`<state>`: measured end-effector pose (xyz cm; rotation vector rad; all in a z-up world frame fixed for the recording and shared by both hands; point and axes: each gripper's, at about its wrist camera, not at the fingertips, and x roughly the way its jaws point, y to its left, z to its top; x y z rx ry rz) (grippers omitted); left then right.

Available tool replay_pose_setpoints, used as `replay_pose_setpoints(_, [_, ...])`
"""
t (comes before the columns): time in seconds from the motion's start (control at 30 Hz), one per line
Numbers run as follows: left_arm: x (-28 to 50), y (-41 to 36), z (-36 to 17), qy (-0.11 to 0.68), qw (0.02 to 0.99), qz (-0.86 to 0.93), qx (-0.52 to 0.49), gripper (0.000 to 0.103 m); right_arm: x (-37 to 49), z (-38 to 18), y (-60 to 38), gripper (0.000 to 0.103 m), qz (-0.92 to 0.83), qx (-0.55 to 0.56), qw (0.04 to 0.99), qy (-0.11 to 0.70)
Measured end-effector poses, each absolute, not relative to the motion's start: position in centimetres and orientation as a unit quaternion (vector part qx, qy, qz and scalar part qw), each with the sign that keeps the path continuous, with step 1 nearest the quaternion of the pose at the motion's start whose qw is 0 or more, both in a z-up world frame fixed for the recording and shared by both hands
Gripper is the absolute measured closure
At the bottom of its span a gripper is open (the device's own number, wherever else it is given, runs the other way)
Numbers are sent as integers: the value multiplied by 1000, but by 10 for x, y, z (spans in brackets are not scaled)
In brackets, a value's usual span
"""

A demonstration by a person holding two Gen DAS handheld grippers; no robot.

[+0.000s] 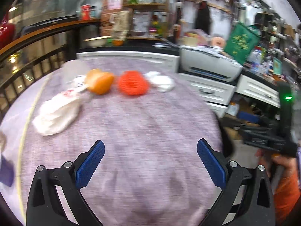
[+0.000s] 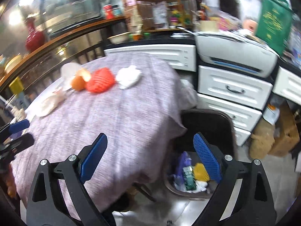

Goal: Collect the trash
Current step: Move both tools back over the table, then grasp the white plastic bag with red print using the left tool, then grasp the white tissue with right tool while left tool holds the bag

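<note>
The trash sits in a row in the upper left of both views, near the far edge of the purple tablecloth: a crumpled white bag, an orange peel, a red net and a white tissue wad. The bin stands on the floor at the lower right of the right view, beside the table, already holding scraps, presumably so items drop straight in. My left gripper hangs above bare cloth, jaws wide apart, gripping nothing. My right gripper likewise stands spread wide and empty, near the table edge above the bin.
</note>
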<state>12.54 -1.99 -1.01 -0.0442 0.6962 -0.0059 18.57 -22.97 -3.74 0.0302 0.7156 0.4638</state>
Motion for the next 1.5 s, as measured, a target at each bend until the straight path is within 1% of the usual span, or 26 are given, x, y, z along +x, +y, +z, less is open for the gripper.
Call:
replay_pose_setpoints(0.17, [135,39,-10,341,937,71,-21,6,188,-27,-190,12,261,-14,902,344])
replay_pose_setpoints(0.37, [168,81,-14,351,930,109,11,6,186,-17,-160,12,290,-36,896,336])
replay_pose_setpoints(0.47, [198,94,-23,381,918,110,27,7,190,-14,-153,12,298,-37,891,340])
replay_pose_setpoints(0.53, [210,104,-32,403,909,104,17,16,195,-14,-150,12,304,-32,887,347])
replay_pose_setpoints(0.6, [221,115,-40,423,900,109,5,21,200,-14,-149,12,305,-30,885,352])
replay_pose_setpoints(0.67, [225,122,-42,426,898,113,3,25,206,-15,-147,12,303,-29,884,355])
replay_pose_setpoints(0.73, [224,126,-41,423,898,119,9,34,210,-15,-146,12,304,-26,883,358])
replay_pose_setpoints(0.77, [224,127,-40,423,898,119,9,36,213,-16,-145,12,304,-24,881,360])
replay_pose_setpoints(0.83, [224,129,-38,420,899,123,11,45,220,-18,-142,12,306,-21,878,367])
replay_pose_setpoints(0.87, [223,130,-38,420,899,124,10,48,222,-19,-139,12,306,-23,878,368])
replay_pose_setpoints(0.9, [225,130,-39,423,897,127,10,54,224,-20,-136,12,306,-26,878,367])
replay_pose_setpoints(0.93, [225,130,-40,424,896,130,10,59,226,-19,-134,12,305,-28,879,366])
replay_pose_setpoints(1.13, [220,131,-36,416,899,139,0,70,243,-20,-122,12,299,-43,880,366])
replay_pose_setpoints(1.27, [212,133,-28,407,904,133,-22,74,257,-24,-118,12,289,-57,880,373])
replay_pose_setpoints(1.43, [198,134,-17,392,911,121,-49,75,282,-31,-116,12,273,-69,878,386])
replay_pose_setpoints(1.5, [191,132,-14,388,913,114,-55,75,295,-34,-115,15,264,-74,878,392])
